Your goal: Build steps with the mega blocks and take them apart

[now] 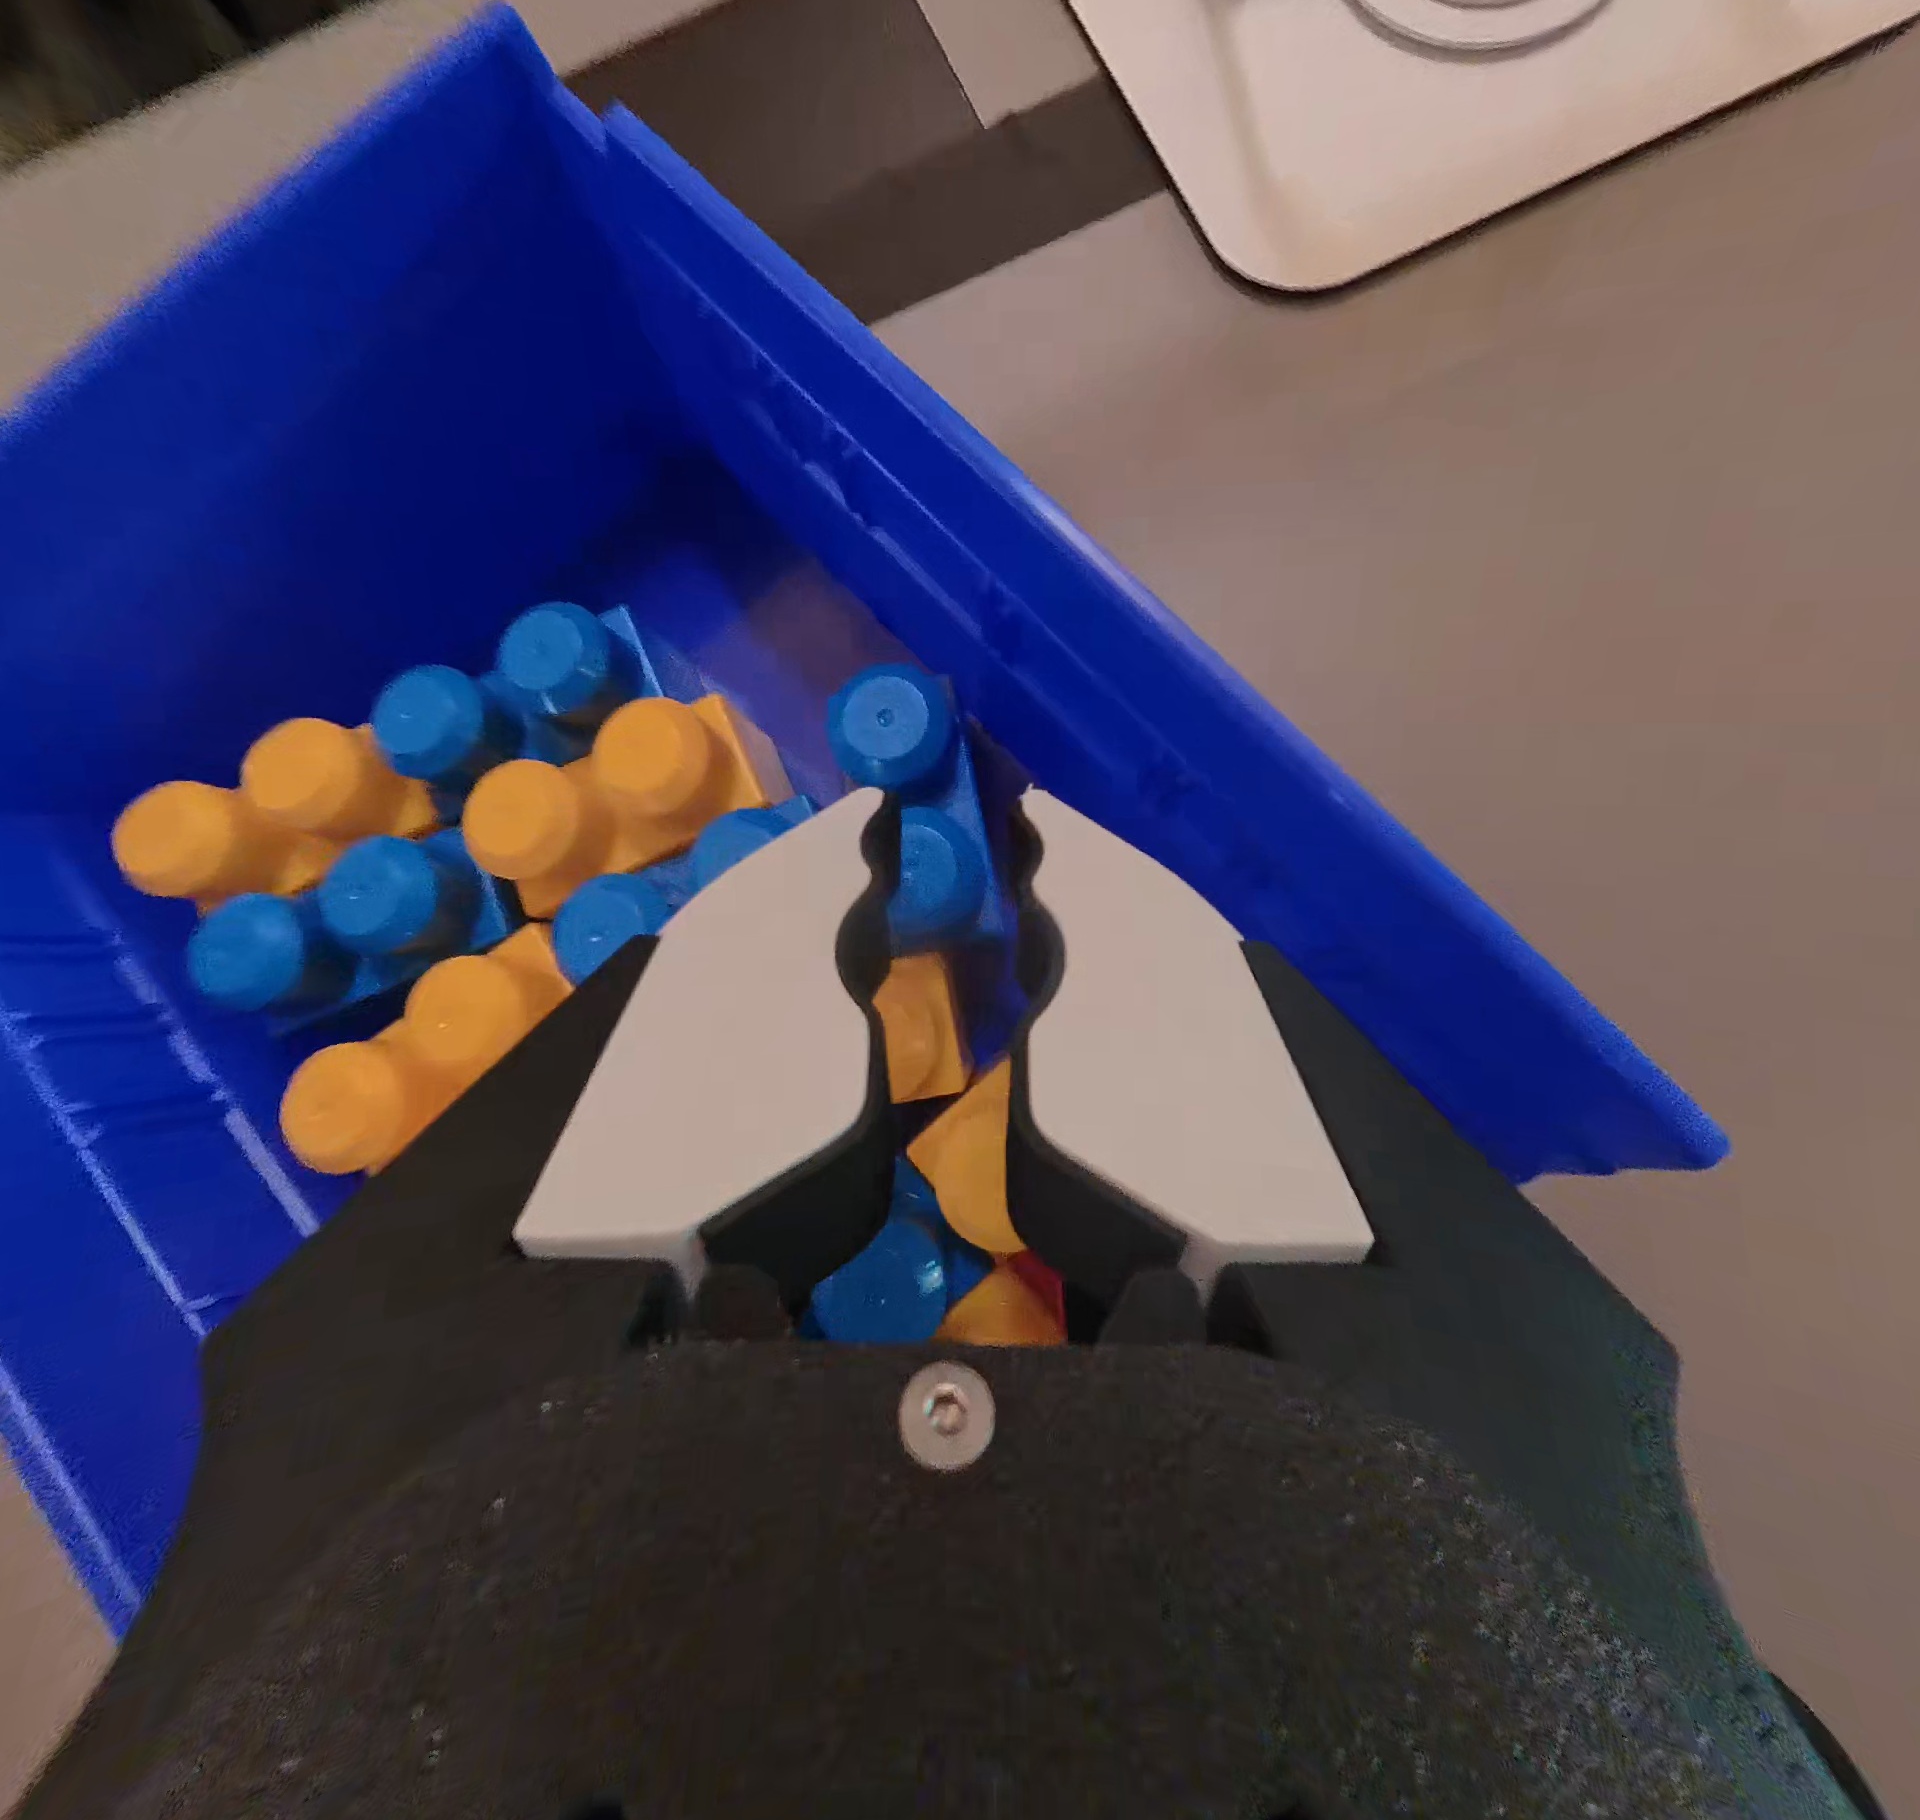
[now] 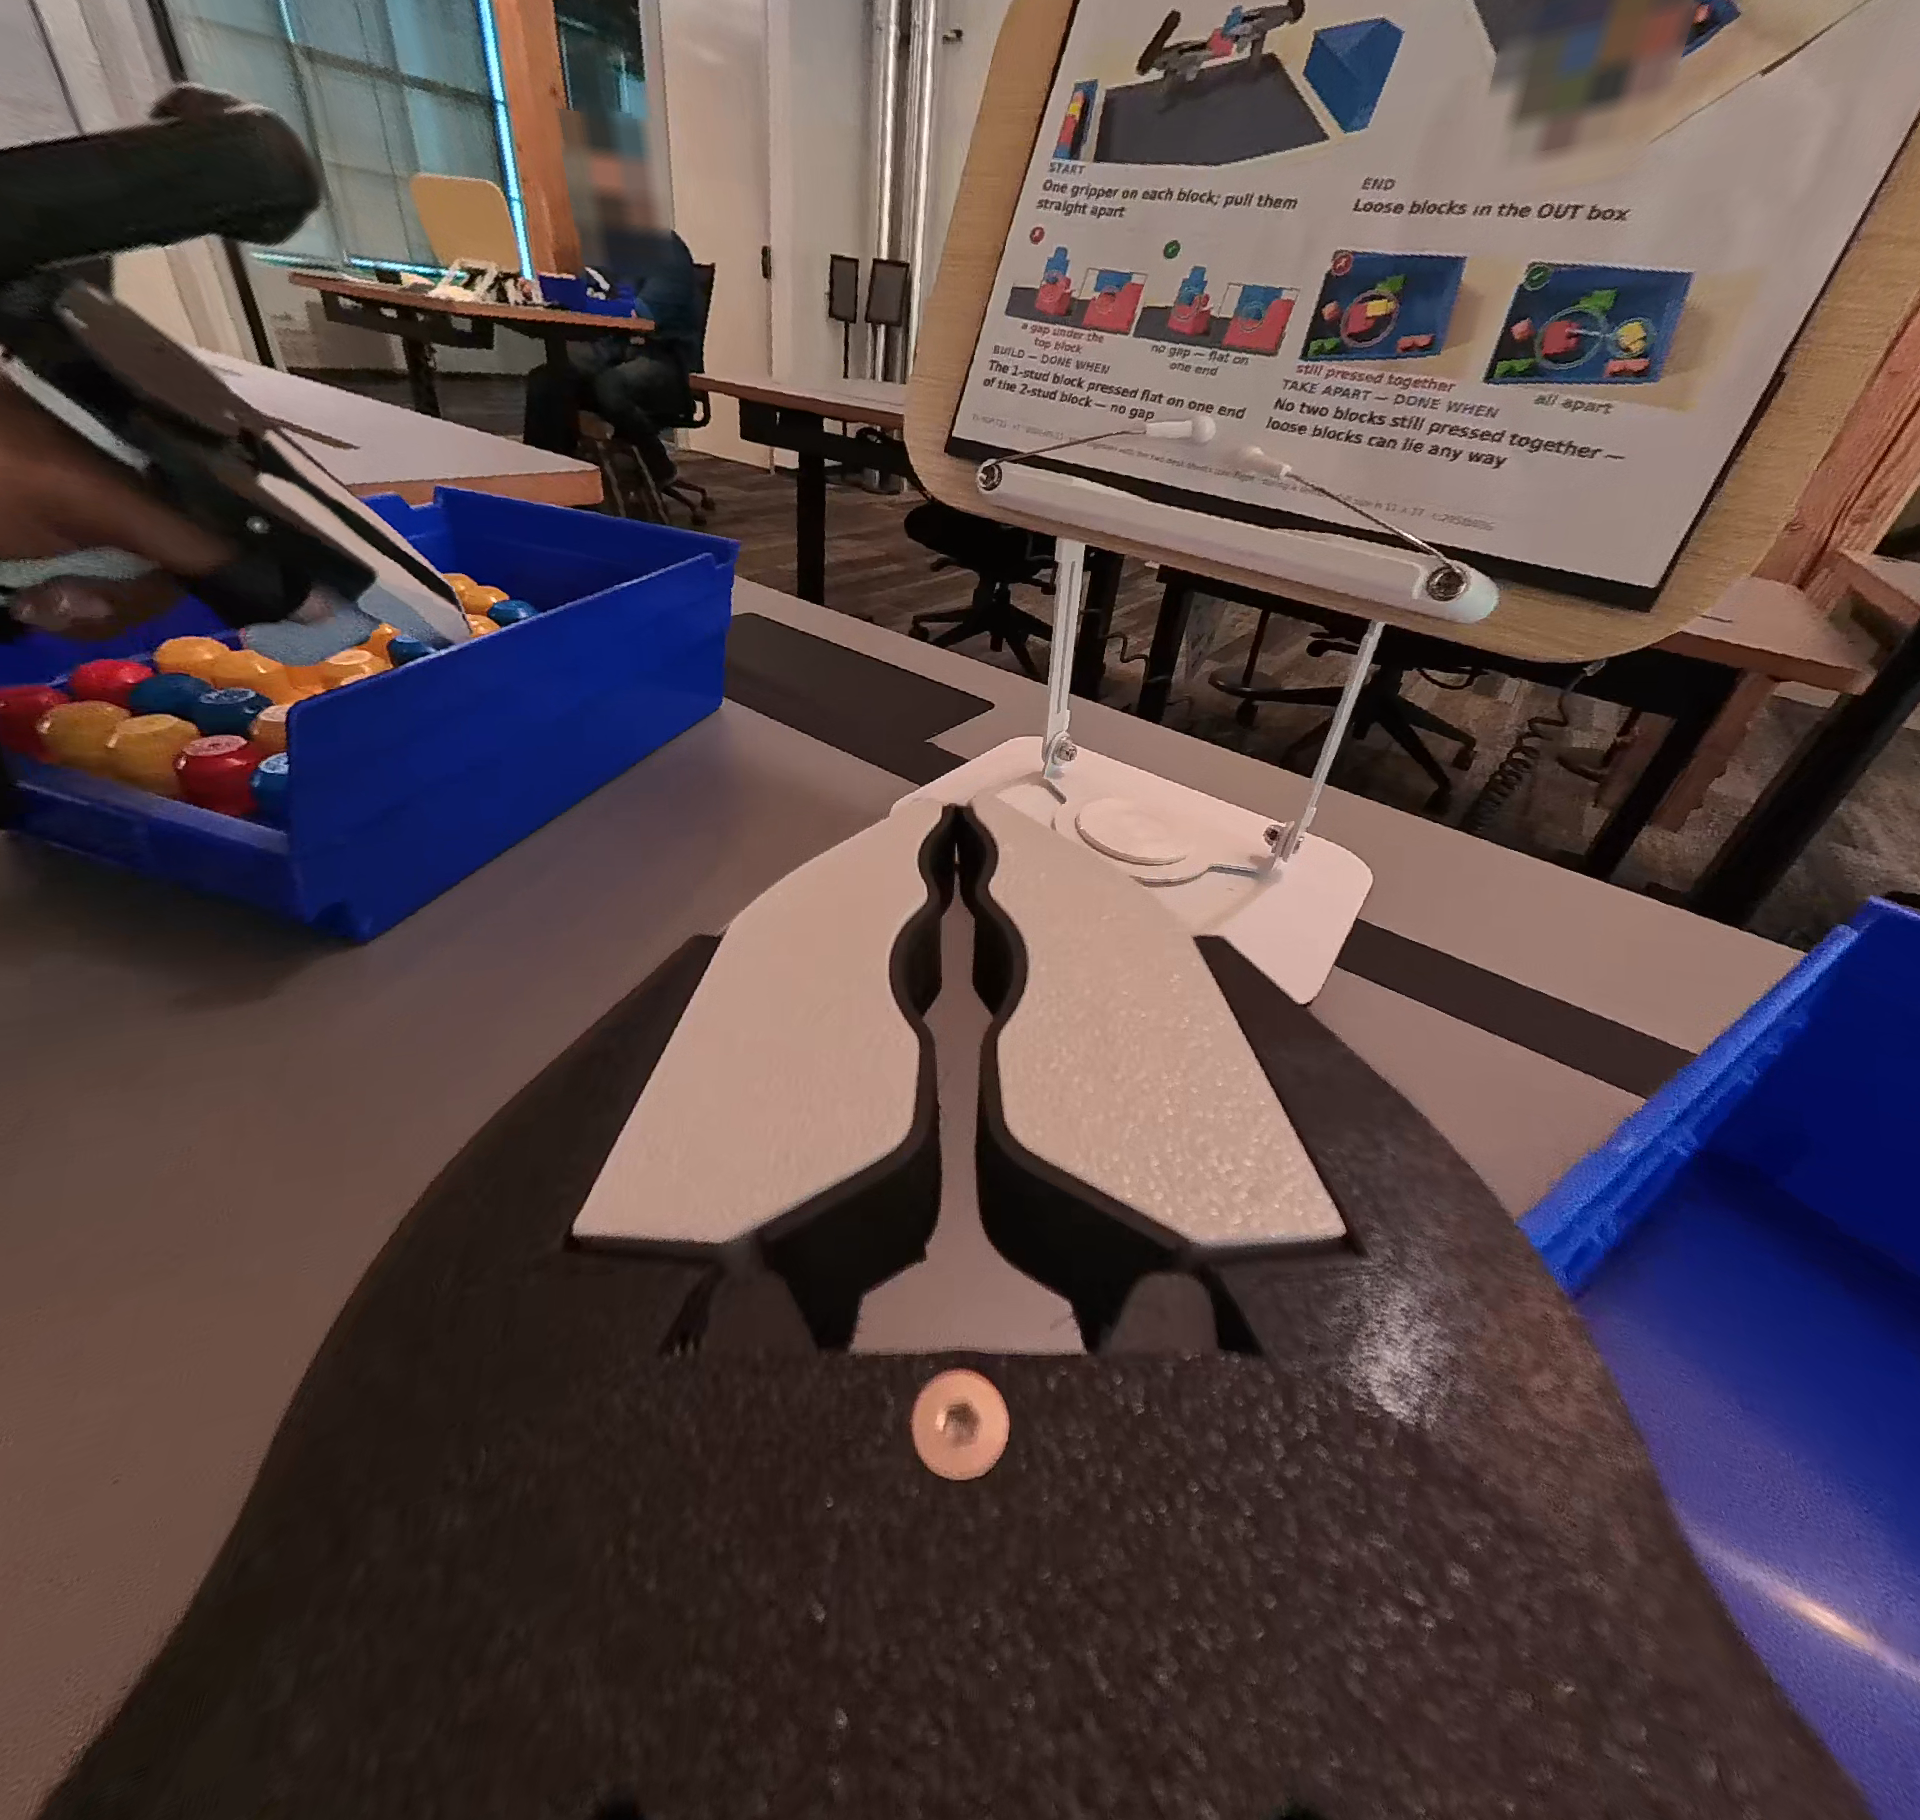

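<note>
A blue bin [image 1: 935, 482] holds several loose orange blocks [image 1: 582, 804] and blue blocks [image 1: 384, 897]. My left gripper [image 1: 951, 814] is inside the bin near its right wall, its fingers closed around a blue two-stud block [image 1: 930, 835] that fills the narrow gap. More orange and blue blocks lie beneath the fingers. In the right wrist view the same bin [image 2: 499, 731] sits at the left with red, yellow and blue blocks [image 2: 156, 721], and the left gripper [image 2: 447, 617] dips into it. My right gripper [image 2: 956, 814] is shut and empty above the grey table.
A white stand base [image 2: 1195, 856] carries an instruction board [image 2: 1455, 212] at the table's far edge; the base also shows in the left wrist view [image 1: 1403, 108]. A second blue bin [image 2: 1766, 1199] is at the right. A dark mat [image 2: 831, 679] lies between. Desks, chairs and a seated person are behind. About 30 centimeters separates my left fingertips from my right.
</note>
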`<state>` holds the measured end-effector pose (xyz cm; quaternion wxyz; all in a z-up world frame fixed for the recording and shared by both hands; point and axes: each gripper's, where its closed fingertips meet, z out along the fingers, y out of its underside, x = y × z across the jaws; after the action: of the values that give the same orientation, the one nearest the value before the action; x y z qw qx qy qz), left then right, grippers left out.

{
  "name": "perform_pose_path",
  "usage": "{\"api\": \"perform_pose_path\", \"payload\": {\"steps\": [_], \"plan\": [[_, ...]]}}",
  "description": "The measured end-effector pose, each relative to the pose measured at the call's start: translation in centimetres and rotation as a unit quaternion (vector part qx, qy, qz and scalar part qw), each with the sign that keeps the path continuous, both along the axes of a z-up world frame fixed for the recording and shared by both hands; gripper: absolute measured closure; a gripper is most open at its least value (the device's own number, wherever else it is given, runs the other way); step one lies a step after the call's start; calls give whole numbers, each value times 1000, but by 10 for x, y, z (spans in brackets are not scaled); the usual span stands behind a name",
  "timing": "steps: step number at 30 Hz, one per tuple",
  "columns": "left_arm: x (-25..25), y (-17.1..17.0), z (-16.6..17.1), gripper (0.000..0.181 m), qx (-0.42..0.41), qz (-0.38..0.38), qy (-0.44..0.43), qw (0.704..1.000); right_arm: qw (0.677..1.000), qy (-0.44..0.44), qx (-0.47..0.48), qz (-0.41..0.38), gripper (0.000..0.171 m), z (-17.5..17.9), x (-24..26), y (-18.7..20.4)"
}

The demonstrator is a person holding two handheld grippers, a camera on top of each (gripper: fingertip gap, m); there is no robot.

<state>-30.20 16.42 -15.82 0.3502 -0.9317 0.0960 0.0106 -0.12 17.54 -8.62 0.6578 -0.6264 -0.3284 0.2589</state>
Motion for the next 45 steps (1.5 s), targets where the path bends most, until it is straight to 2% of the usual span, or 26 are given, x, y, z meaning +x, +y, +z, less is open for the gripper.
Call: {"api": "perform_pose_path", "payload": {"steps": [5, 12, 17, 24, 28, 32, 35, 38, 41, 45], "plan": [[-5, -2, -14, 149, -70, -3, -22, 997, 1000, -9, -8, 11, 171, -6, -4, -1], [-8, -2, -29, 147, -120, -8, -14, 993, 999, -12, -5, 31, 171, -7, -10, -7], [-10, 5, -36, 152, -122, -2, 19, 992, 999, -20, -6, 42, 171, -11, -13, -9], [-11, 9, -37, 155, -92, -37, 57, 994, 998, -31, -12, 57, 171, -16, -17, -13], [-14, 13, -15, 155, -44, -35, 67, 996, 998, -32, -13, 59, 171, -17, -18, -13], [-8, 8, 38, 155, 33, -42, 83, 995, 998, -31, -12, 58, 171, -16, -17, -12], [30, -5, 85, 156, 105, -113, 57, 986, 998, -33, -1, 59, 171, -12, -15, -13], [90, -28, 108, 156, 133, -238, 24, 962, 997, -40, 18, 61, 171, -6, -12, -14], [145, -54, 102, 156, 112, -358, 22, 927, 997, -38, 33, 51, 171, 1, -6, -12], [205, -80, 69, 156, 55, -483, 31, 873, 999, -27, 30, 32, 171, 5, 2, -5]]}}
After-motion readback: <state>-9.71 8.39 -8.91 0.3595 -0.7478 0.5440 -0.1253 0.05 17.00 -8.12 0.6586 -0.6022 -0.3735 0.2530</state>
